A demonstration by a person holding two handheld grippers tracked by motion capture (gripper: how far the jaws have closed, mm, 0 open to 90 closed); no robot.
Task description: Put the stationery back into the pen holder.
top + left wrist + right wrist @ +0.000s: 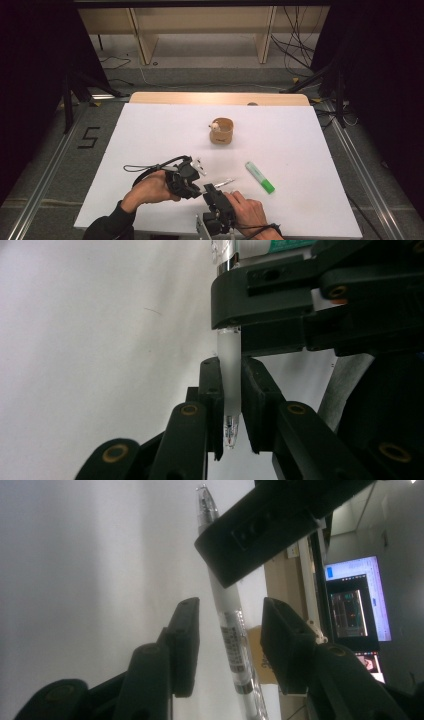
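A clear pen [223,183] is held just above the white table [165,130] near its front edge. My left gripper [196,185] is shut on it. In the left gripper view my jaws [231,371] pinch the frosted barrel of the pen [231,390] close to its tip. My right gripper [213,192] is open. In the right gripper view its jaws [227,611] stand apart on either side of the pen [231,635] without touching it, while the left gripper [240,550] clamps the barrel farther up. The right gripper [270,305] sits close above my left jaws.
A green highlighter [260,177] lies to the right of the grippers. A small wooden cup [221,131] with a white object in it stands mid-table. A lit monitor [357,605] is off to the side. Wooden shelving [200,30] and cables lie beyond the table's far edge.
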